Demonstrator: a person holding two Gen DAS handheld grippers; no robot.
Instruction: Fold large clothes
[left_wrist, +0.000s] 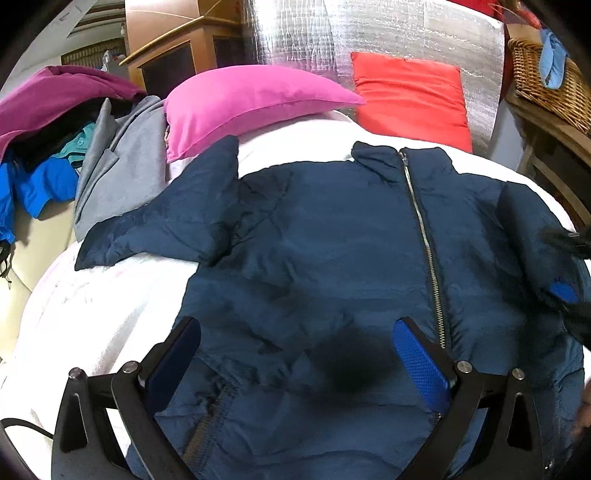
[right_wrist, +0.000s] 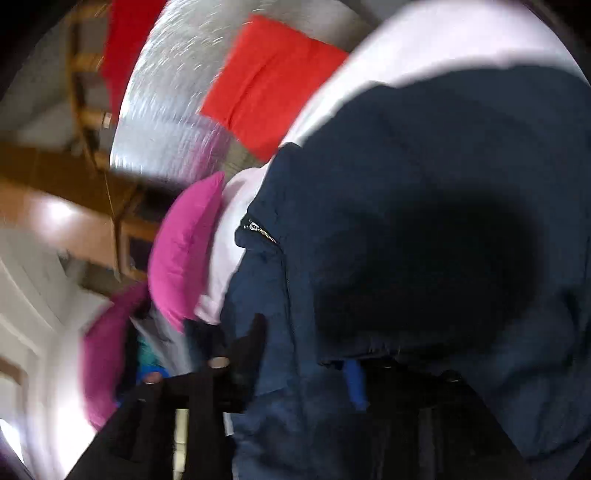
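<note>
The right wrist view is smeared by motion blur and tilted; a dark blot covers much of the navy jacket (right_wrist: 424, 155) there, and the right gripper (right_wrist: 306, 369) is mostly buried under its fabric. Only one blue pad (right_wrist: 354, 384) peeks out, so whether its fingers are together or apart cannot be told. In the left wrist view that gripper shows only as a blurred dark shape at the frame's right edge, on the jacket's sleeve.

The jacket (left_wrist: 332, 240) lies front up, zipped, on the white bed (left_wrist: 92, 295), one sleeve stretched sideways. The left gripper (left_wrist: 295, 354) hovers over the hem with its fingers spread wide, nothing between them.

A pink pillow (left_wrist: 251, 103) and a red pillow (left_wrist: 410, 92) lie at the head of the bed against a silver sheet (left_wrist: 406, 29). A pile of clothes (left_wrist: 55, 140) sits beside the bed, a wicker basket (left_wrist: 546, 81) on the other side.
</note>
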